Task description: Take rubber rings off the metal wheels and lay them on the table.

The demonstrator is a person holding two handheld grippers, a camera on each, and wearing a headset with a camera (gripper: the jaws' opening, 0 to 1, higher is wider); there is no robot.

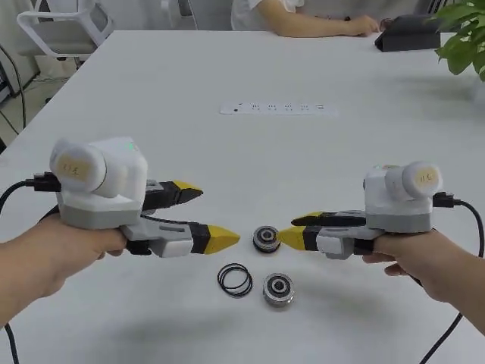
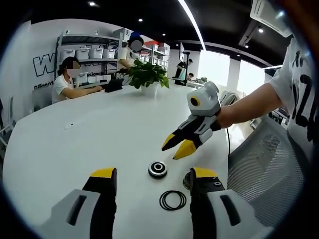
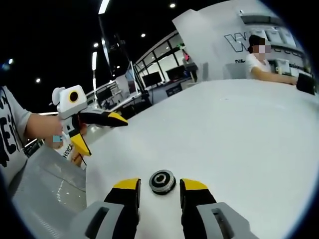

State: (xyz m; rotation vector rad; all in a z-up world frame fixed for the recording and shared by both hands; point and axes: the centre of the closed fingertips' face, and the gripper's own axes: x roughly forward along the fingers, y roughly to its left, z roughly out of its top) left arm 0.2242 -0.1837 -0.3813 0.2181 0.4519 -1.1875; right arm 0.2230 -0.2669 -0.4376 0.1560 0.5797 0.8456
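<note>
The white-and-grey left gripper [image 1: 217,215] with yellow-tipped black jaws, held level in the left hand [image 1: 68,246], has its jaws spread wide. The matching right gripper [image 1: 292,229], in the right hand [image 1: 413,254], points toward it, its jaws seemingly parted less.

power strip [image 1: 278,109] flat on the table [image 1: 151,98], far half. black case [image 1: 409,33] and leafy plant [image 1: 464,34] at far right corner. person [image 1: 303,17] seated at far edge, forearm on top. white chair [image 1: 64,26] far left. shelves [image 2: 94,52] with bins along the wall
</note>
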